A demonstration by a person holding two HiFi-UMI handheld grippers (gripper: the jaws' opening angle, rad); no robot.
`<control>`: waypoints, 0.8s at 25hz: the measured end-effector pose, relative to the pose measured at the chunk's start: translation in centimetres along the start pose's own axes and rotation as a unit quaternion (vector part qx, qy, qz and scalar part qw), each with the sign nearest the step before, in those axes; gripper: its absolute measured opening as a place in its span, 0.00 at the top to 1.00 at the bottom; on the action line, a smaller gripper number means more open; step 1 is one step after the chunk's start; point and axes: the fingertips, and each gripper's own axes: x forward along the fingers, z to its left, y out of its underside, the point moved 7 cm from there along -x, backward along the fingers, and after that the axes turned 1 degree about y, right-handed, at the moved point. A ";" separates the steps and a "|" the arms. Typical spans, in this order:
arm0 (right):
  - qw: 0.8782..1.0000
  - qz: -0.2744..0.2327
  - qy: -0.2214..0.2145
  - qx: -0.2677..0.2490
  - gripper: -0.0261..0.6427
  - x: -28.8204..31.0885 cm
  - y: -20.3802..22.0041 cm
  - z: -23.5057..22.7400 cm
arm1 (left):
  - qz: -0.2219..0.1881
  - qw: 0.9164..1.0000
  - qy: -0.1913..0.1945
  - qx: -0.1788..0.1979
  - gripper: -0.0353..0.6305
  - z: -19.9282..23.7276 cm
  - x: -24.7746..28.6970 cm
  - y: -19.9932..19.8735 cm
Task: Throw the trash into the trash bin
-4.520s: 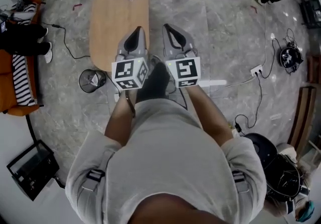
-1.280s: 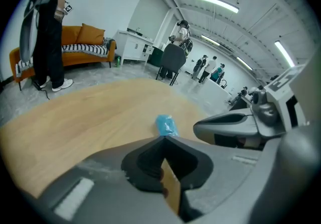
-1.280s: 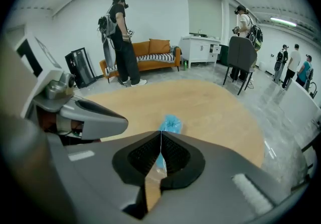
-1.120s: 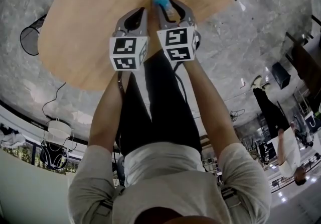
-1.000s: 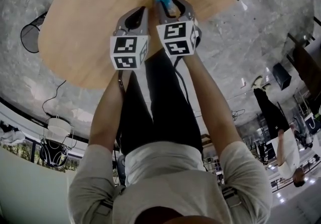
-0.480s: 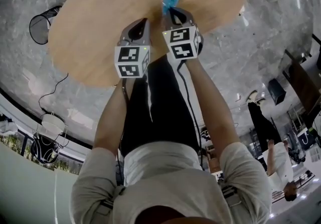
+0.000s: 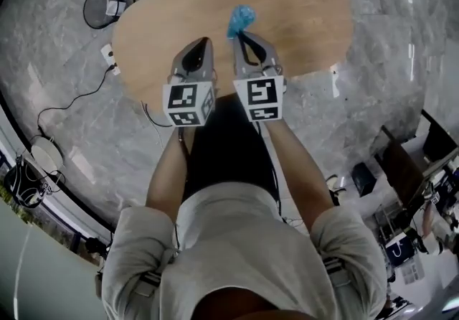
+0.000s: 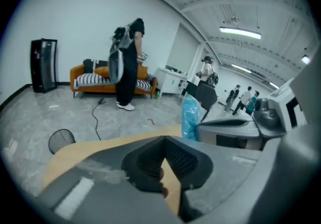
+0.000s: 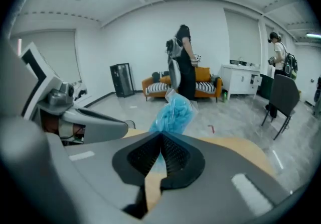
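The right gripper (image 7: 242, 34) is pinched shut on the crinkly blue plastic trash (image 7: 241, 19), seen at upper centre against the smooth oval wooden table (image 7: 308, 10). The left gripper (image 7: 203, 41) is pressed together (tips meeting, nothing between). A round black wire-mesh trash bin (image 7: 105, 6) is seen on the veined grey marble floor (image 7: 72, 82), upper left.

- worktop (image 7: 301, 10): pale wood grain, smooth, matt.
- trash (image 7: 241, 20): blue, crinkled, see-through plastic wrapper.
- trash bin (image 7: 104, 6): black wire mesh, apparently metal.
- floor (image 7: 387, 60): grey veined stone, polished, slightly glossy.
- right tool (image 7: 242, 37), left tool (image 7: 203, 44): grey matt plastic shells, black ribbed pads (image 9: 175, 155).
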 end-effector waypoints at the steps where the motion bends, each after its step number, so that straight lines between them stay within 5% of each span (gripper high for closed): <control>1: 1.000 -0.016 -0.021 -0.009 0.94 -0.2 -1.7 1.8 | -0.019 1.000 -0.020 -0.009 0.92 0.9 -2.2 -0.9; 5: 0.989 -0.065 -0.116 -0.068 0.94 -2.2 -7.8 11.1 | -0.086 0.990 -0.110 -0.036 0.92 4.3 -12.7 -3.0; 10: 0.968 -0.090 -0.201 -0.121 0.94 -5.5 -11.0 25.3 | -0.133 0.970 -0.190 -0.077 0.92 9.2 -26.4 -0.9; 20: 0.913 -0.157 -0.320 -0.199 0.94 -14.6 -13.0 47.9 | -0.238 0.909 -0.326 -0.104 0.92 13.2 -50.9 4.3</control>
